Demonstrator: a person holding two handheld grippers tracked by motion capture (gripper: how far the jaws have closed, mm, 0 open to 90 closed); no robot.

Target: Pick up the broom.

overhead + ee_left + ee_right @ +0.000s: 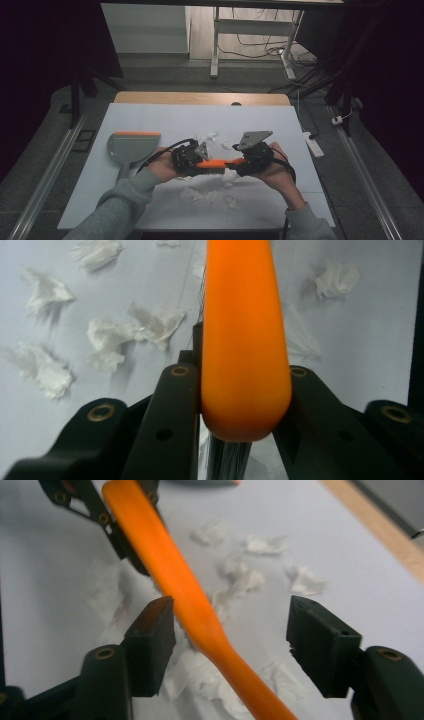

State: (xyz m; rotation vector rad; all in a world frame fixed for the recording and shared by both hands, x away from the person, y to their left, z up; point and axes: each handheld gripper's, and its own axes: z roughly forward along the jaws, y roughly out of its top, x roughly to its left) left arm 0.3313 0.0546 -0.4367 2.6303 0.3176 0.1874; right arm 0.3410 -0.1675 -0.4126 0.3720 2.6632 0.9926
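grey sleeves [120,202], black claws, brass screws

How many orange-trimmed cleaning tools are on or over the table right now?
2: the orange brush held between both grippers at the table's middle, over paper scraps, and the grey dustpan with an orange edge lying at the left. Nothing else looks hidden.

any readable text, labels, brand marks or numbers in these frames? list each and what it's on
None readable. The orange brush, the grey dustpan, the paper scraps, the white table cover and both grippers, left and right, show no lettering. The power strip on the floor is too small to tell.
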